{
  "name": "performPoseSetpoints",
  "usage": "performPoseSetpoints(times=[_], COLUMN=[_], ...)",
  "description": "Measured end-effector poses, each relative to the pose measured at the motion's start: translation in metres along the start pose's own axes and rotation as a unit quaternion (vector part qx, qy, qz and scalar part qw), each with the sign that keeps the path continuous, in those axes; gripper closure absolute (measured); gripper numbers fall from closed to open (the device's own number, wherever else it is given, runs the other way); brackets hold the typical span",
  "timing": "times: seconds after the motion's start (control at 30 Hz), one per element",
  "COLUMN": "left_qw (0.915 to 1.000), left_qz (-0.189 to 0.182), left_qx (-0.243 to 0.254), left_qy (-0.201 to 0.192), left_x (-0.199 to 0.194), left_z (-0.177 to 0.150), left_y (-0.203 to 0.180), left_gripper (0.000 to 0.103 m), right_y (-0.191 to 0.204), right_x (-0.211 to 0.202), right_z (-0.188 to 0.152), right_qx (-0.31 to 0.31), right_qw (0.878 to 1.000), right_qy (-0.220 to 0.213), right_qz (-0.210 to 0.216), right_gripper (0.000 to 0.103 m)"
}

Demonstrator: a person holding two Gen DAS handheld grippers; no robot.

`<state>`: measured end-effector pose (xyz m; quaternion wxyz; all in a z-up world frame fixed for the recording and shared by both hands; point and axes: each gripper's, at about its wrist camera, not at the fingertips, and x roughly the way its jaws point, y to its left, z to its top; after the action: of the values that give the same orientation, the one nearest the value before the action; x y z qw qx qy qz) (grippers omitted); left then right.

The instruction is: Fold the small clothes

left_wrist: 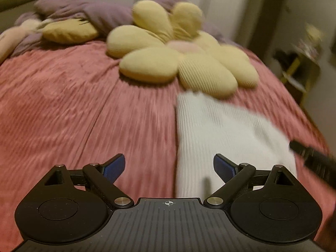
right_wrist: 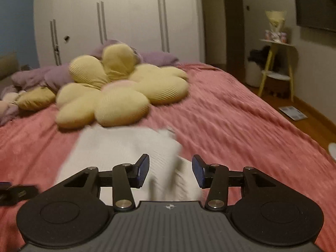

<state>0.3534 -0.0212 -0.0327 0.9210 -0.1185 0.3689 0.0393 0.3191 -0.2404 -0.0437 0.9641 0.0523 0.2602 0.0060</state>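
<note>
On the pink bedspread, blur smears the white garment, its near end hidden.

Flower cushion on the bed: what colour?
Pale yellow petals, pinkish centre: flower cushion; clearest in the right wrist view.

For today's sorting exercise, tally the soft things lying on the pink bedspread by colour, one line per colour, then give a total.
White: 1, the ribbed garment
Yellow: 2, the flower cushion and the plain cushion
Purple: 1, the bedding heap
Total: 4
</note>
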Motion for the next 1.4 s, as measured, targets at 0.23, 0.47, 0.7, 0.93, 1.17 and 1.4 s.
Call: performPoseSetpoints(times=[0.23,0.47,0.7,0.93,1.17,1.4], left_qw=[0.9995,0.9998,0.9997,0.9988,0.9972,0.9961], left_qz=[0.008,0.006,0.017,0.008,0.008,-0.046], left_qx=[-0.006,-0.001,0.018,0.04,0.064,0.015], left_qy=[0.03,0.018,0.007,0.028,0.038,0.074], left_x=[0.065,0.092,0.1,0.073,0.073,0.071], left_z=[0.011,-0.01,-0.011,-0.003,0.013,0.008], left_y=[-0.02,-0.026,-0.033,-0.022,-0.018,0.007], left_gripper=[0.007,0.001,0.0,0.0,0.0,0.0], right_y=[0.028,-0.001,-0.014,-0.012,0.011,0.008], right_x=[0.063,0.098,0.108,0.104,0.071,0.101], right_z=[0.011,-0.012,-0.02,-0.014,0.002,-0.004], right_qx=[-0.02,-0.006,0.02,0.021,-0.019,-0.06], right_qw=[1.0,0.999,0.999,0.998,1.0,0.996], right_qy=[0.012,0.034,0.039,0.049,0.0,0.066], right_qz=[0.021,-0.032,-0.032,-0.043,-0.019,-0.015], right_gripper=[0.058,0.045,0.029,0.019,0.051,0.054])
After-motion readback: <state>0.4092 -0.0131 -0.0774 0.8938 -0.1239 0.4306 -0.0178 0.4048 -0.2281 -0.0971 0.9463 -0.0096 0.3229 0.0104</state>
